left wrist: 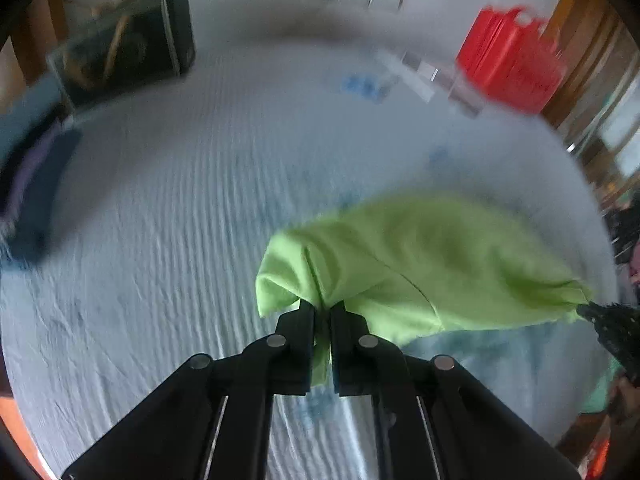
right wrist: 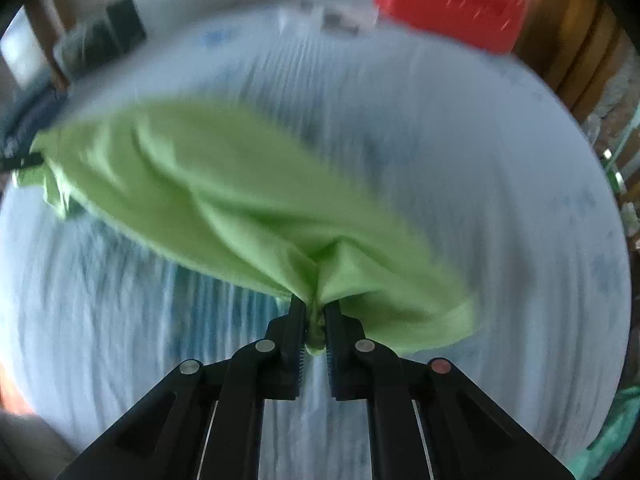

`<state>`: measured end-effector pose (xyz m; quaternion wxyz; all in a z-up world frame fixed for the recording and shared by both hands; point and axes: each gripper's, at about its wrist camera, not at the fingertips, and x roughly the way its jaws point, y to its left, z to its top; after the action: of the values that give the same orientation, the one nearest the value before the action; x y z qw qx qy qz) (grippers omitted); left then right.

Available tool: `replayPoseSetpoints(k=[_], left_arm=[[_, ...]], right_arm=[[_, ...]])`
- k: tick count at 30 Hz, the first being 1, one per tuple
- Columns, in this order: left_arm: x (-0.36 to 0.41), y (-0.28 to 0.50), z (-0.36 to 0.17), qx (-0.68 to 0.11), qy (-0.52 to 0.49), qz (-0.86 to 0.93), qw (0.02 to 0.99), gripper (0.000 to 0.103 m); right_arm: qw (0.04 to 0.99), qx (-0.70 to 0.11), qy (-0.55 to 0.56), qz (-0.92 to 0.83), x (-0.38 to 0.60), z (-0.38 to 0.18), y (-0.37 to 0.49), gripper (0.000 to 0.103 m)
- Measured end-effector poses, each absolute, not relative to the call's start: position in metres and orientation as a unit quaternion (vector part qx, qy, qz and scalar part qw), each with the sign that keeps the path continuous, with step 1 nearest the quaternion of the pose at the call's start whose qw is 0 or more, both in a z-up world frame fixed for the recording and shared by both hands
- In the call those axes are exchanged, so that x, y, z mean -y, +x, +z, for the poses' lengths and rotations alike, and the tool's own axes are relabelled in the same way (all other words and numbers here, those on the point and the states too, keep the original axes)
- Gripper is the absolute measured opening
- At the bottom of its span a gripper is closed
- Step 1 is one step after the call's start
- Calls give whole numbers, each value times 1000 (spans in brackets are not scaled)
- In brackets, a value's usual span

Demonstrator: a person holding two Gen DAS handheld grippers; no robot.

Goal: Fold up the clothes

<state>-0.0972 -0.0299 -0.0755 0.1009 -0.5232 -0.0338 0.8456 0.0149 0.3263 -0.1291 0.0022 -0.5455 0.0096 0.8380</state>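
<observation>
**A:** ok so what's going on with the green garment [left wrist: 424, 264]?

**B:** It's a lime-green piece of clothing, hanging bunched up above the bed sheet [left wrist: 168, 208], strung between the two grippers. Can't tell what kind of garment it is; both views are pretty motion-blurred.

**A:** And the grippers actually have it?

**B:** Yep. In the left wrist view the left gripper [left wrist: 322, 310] is clamped on a gathered bit of the fabric, with a strip of green squeezed between the fingers and poking down past them. In the right wrist view the right gripper [right wrist: 315, 307] is pinched on another bunched edge the same way. You can also see the right one's dark tip at the far right of the left view, with the cloth pulled to a point where it meets it.

**A:** So is it stretched tight?

**B:** Not really. It sags and folds in the middle, with creases running toward each grip point. There's a shadow on the sheet under it.

**A:** What else is around?

**B:** The sheet is pale blue-white, rippled, with faint blue printed marks. At the far side there's a red bag-like thing [left wrist: 508, 60] on the right, too blurry to say exactly what it is, and a dark box [left wrist: 132, 48] on the left. Some dark blue and purple cloth [left wrist: 32, 192] sits at the left edge of the bed. Wooden furniture shows around the bed.
</observation>
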Motion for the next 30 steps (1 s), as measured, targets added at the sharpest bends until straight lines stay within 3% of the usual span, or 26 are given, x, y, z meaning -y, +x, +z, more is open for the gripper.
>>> replayPoseSetpoints(k=[3,6,12,14,15,16,18,21,23,25,27,30], left_arm=[[32,-118,-27,40,-490,861,126,6],[27,-156,6,19,-465,876,125,6],[-17,-272,-3,-10,-458,885,81,7],[-24,-300,-15,-7,-475,877,67,21],[-26,-311,-21,-5,-484,873,59,43],[-28,-321,-27,-4,-493,869,51,72],[-29,-324,-33,-12,-490,871,38,98],[-21,-311,-44,-6,-502,864,42,99],[-17,-288,-56,1,-517,854,48,99],[-13,-264,-68,7,-532,845,53,99],[-13,-237,-85,10,-545,837,56,99],[-14,-197,-113,18,-563,824,57,99]], right_arm=[[7,-4,-484,875,-343,-69,-5,9],[9,-10,-465,885,-360,-46,-52,9],[16,-16,-438,899,-393,-11,-145,9],[26,-12,-445,895,-407,-20,-173,13],[28,-15,-452,891,-411,-25,-182,16],[30,-19,-460,887,-416,-30,-191,24],[37,-34,-466,883,-421,-38,-201,35],[37,-67,-470,880,-427,-46,-198,43],[32,-91,-473,876,-428,-52,-183,54],[27,-113,-482,868,-427,-62,-160,72],[24,-128,-495,859,-423,-77,-133,81],[19,-144,-517,844,-414,-100,-95,83]])
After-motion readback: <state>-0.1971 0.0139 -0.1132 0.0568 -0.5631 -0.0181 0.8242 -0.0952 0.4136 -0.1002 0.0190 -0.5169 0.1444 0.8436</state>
